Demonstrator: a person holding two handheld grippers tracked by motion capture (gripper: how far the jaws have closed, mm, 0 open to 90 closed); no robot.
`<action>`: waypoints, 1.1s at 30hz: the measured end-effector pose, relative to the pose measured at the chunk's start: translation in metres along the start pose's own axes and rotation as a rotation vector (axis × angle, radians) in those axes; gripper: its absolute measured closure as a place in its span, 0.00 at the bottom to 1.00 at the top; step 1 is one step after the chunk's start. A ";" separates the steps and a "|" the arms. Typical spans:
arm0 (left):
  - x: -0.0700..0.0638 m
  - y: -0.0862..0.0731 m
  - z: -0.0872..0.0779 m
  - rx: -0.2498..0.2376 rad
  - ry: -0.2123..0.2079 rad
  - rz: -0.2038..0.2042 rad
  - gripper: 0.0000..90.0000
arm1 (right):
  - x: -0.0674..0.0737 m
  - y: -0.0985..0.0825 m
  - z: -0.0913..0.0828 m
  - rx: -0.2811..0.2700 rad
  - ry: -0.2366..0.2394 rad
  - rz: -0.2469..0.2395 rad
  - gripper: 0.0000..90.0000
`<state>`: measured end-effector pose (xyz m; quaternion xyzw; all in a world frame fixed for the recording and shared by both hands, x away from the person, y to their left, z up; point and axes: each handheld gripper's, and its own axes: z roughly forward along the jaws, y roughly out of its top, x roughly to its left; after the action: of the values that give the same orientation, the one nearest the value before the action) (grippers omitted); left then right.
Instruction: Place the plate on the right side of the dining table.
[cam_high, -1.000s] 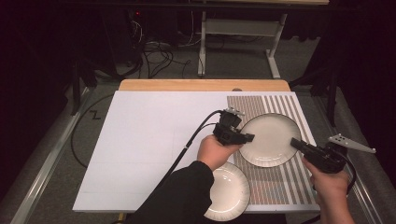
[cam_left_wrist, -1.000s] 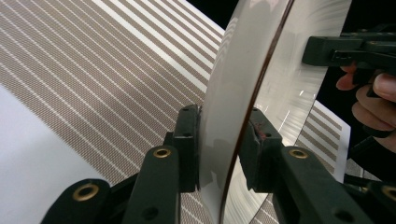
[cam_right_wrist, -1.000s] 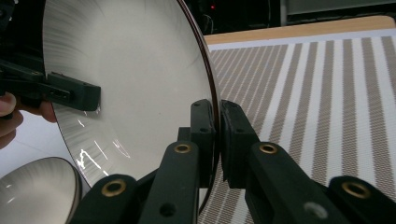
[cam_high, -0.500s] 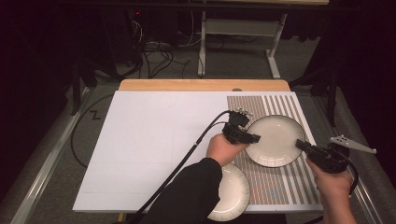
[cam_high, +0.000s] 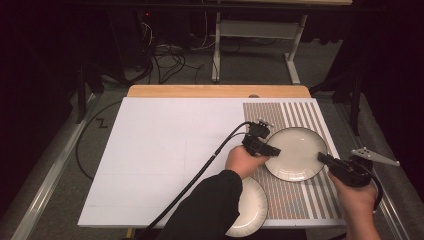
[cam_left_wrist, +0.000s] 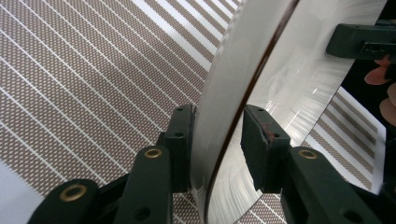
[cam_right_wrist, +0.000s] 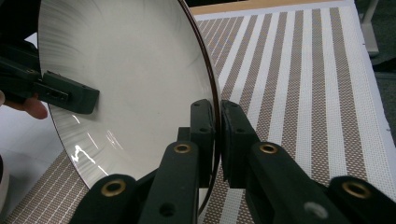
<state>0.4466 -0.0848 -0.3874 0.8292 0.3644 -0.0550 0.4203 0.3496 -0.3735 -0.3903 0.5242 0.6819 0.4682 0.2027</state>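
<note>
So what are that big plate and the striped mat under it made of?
The big plate looks like glazed ceramic: glossy white with sharp highlights and a thin dark rim, though hard plastic is possible. The striped mat looks like woven vinyl or fabric: matte, with a fine mesh grain in its brown bands.

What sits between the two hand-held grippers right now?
The large plate spans the stretch in the high view; left hand-held gripper straddles its left rim, right hand-held gripper pinches its right rim.

Wooden table, covered by white board. On board, at right, striped mat. On mat: large plate and, nearer front edge, small plate.
</note>
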 end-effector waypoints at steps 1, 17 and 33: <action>0.000 0.000 0.000 0.000 0.000 -0.002 0.71 | 0.000 0.000 0.000 0.000 0.000 -0.001 0.96; 0.000 0.001 -0.001 -0.016 0.073 -0.012 0.59 | 0.001 -0.001 0.002 -0.017 0.002 -0.020 0.97; 0.001 -0.018 -0.057 -0.116 0.088 0.041 0.39 | 0.001 -0.001 0.006 0.004 -0.043 -0.013 0.95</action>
<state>0.4234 -0.0353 -0.3629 0.8123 0.3683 0.0114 0.4521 0.3538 -0.3701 -0.3936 0.5300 0.6817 0.4542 0.2193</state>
